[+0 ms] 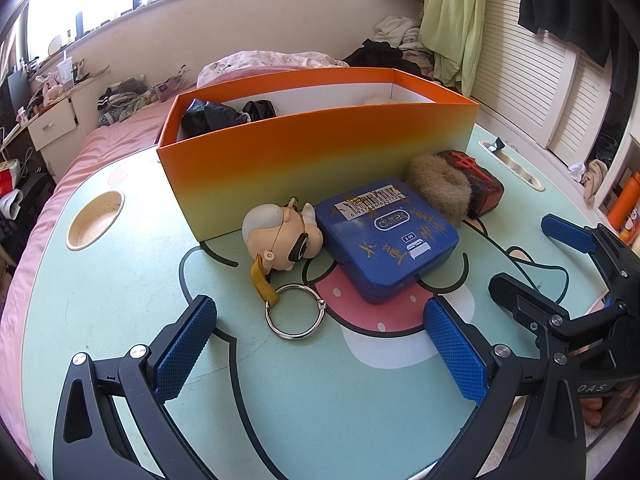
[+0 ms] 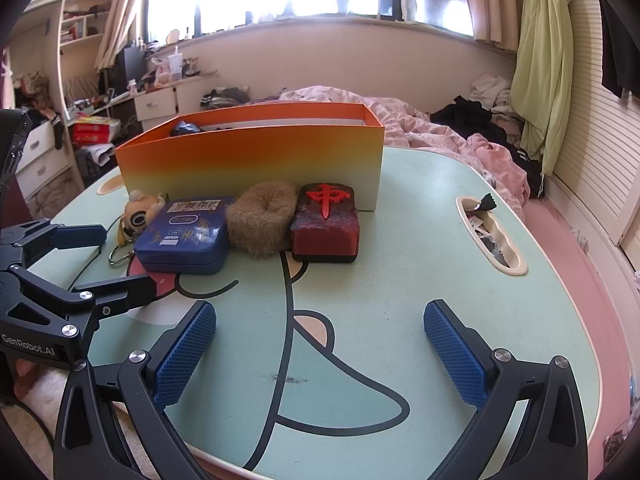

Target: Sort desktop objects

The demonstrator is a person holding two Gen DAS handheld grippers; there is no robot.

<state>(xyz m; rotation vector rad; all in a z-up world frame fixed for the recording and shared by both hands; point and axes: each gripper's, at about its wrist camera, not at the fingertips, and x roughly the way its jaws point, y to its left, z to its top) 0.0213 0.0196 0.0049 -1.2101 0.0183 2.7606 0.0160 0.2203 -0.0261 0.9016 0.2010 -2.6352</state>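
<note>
Grippers: left gripper and right gripper both spread wide, nothing between the pads, both hovering low over the table on the near side of the box.

Landmark = box, the orange-to-yellow carton standing open-topped mid-table. Four items sit in a row along its near wall:
- keyring, nearest the left gripper, lying flat out from the box, strapped to the toy.
- toy, on its side, touching or nearly touching the box's near-left corner.
- tin, blue, flat, right of the toy and against it; long axis roughly diagonal to the box wall.
- puff, brown fuzzy ring, right of the tin, touching it.
- tile, red block with raised red character, rightmost, near the box's right corner, touching the puff.

Key relation: the keyring and toy lie dead ahead of the left gripper, on its centreline; the tile lies ahead and left of the right gripper, so right is the nearer hand for tile and puff.

Room: bare table between grippers and row, clear approach from the near side. Items are packed side by side, so finger room between neighbours is tight; row ends are easier. Box wall is tall, so a lift needs to clear the rim. Dark cloth already in the box's far-left end; rest of the interior mostly hidden. Beyond the box: bed, window.
</note>
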